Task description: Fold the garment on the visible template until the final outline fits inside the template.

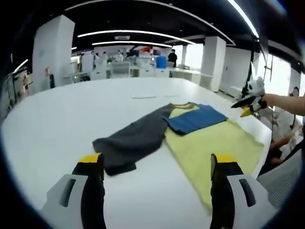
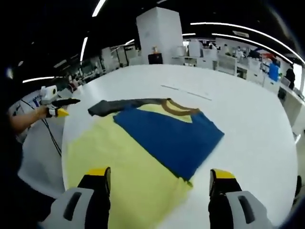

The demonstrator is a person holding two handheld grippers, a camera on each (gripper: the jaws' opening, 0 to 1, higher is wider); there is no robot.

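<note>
Yellow-tipped left gripper (image 1: 155, 164) and right gripper (image 2: 158, 176): jaws spread wide, holding nothing, above round white table (image 1: 57, 124).

Beyond the jaws: yellow short-sleeved shirt (image 2: 119, 162) lying flat on the tabletop, blue sleeve (image 2: 174, 136) folded across the body, dark grey sleeve (image 1: 136, 140) stretched out to the side, brown collar (image 2: 178, 107) on the far edge.

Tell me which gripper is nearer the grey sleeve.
Left. The left gripper hovers just off the cuff end of the grey sleeve; the right gripper is across the shirt, on the side of the folded blue sleeve.
</note>
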